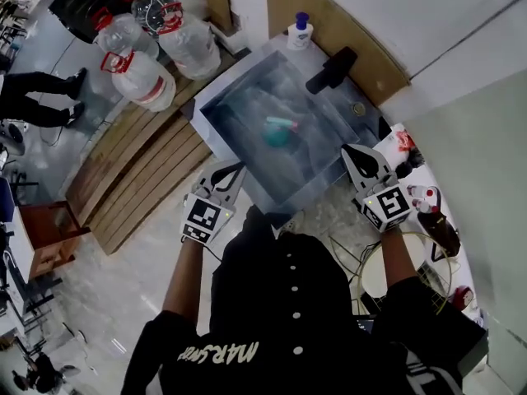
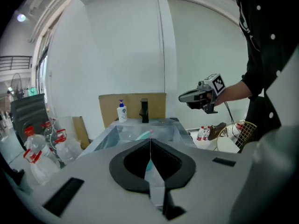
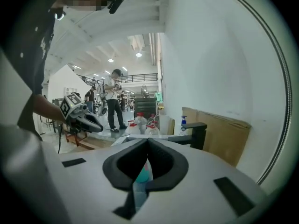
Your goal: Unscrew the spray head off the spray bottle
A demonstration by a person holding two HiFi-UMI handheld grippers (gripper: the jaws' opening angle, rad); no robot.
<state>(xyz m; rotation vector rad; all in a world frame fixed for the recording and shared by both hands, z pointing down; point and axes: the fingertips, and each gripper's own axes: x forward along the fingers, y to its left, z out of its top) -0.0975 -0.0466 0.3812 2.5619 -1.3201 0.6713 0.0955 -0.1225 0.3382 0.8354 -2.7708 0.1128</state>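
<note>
Both my left tool (image 1: 234, 171) and right tool (image 1: 352, 153) are clenched shut on nothing, hovering at the near edge of the sink (image 1: 240, 72), apart from the teal spray bottle (image 1: 277, 133) lying inside it.

A steel sink (image 1: 239, 105) fills mid-view, with a black faucet (image 1: 332, 70) on its rim at 1 o'clock and a white soap bottle (image 1: 300, 33) at 12. Three big water jugs (image 1: 142, 76) stand at 10 o'clock, and a wooden pallet (image 1: 136, 171) lies at 8.

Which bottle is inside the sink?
The teal spray bottle; the white pump bottle stands on the sink's rim, the water jugs outside it.
</note>
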